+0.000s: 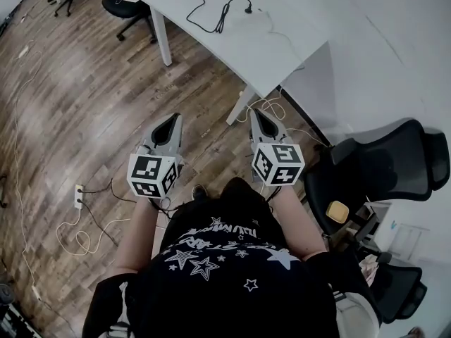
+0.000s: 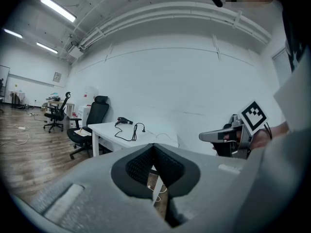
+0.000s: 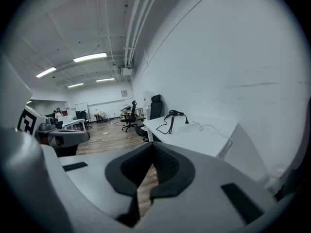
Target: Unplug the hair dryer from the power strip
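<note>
A black hair dryer (image 2: pixel 125 121) (image 3: pixel 175 113) lies at the far end of a white table (image 1: pixel 310 27). Its black cord (image 1: pixel 215 20) coils on the tabletop and ends in a plug (image 1: pixel 248 8) lying loose there. A thin white cable (image 3: pixel 210 127) runs along the table toward its near corner. My left gripper (image 1: pixel 169 122) (image 2: pixel 154 149) and right gripper (image 1: pixel 257 115) (image 3: pixel 153 147) hang side by side over the wooden floor, well short of the table, pointing at it. Both have their jaws together and hold nothing.
A white power strip (image 1: pixel 79 196) with cables lies on the floor at the left. Black office chairs stand close on my right (image 1: pixel 384 164) and beyond the table's far end (image 1: pixel 127 5). White cables (image 1: pixel 264 108) hang by the table leg ahead.
</note>
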`<state>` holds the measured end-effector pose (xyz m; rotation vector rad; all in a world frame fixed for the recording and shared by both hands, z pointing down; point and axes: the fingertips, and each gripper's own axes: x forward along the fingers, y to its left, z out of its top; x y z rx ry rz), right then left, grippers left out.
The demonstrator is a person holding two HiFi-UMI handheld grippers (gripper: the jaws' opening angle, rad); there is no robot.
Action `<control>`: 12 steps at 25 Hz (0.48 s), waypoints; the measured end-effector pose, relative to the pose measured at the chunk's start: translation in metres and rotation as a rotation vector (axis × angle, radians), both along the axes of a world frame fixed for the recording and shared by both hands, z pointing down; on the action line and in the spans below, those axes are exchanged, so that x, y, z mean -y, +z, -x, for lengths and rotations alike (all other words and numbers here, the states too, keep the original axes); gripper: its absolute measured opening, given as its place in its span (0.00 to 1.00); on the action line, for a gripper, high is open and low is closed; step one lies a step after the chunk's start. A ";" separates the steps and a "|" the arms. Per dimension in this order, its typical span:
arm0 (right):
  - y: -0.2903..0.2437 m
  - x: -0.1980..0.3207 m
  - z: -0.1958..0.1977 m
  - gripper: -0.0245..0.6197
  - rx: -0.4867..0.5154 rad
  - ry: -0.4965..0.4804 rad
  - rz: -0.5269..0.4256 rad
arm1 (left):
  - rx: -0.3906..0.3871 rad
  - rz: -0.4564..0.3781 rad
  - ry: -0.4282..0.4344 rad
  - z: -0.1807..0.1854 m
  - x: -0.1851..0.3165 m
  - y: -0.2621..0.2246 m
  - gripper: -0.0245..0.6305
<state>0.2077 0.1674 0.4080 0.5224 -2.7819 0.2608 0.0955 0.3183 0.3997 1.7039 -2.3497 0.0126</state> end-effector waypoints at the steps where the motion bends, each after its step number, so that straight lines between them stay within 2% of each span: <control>1: 0.001 0.000 0.000 0.05 -0.002 0.002 -0.003 | -0.001 0.000 0.003 0.002 0.000 0.001 0.05; 7: 0.010 0.019 0.010 0.05 -0.017 0.012 0.003 | 0.004 0.005 0.010 0.017 0.017 0.005 0.05; 12: 0.018 0.048 0.038 0.05 -0.006 -0.017 0.018 | 0.005 0.009 -0.026 0.039 0.039 0.009 0.05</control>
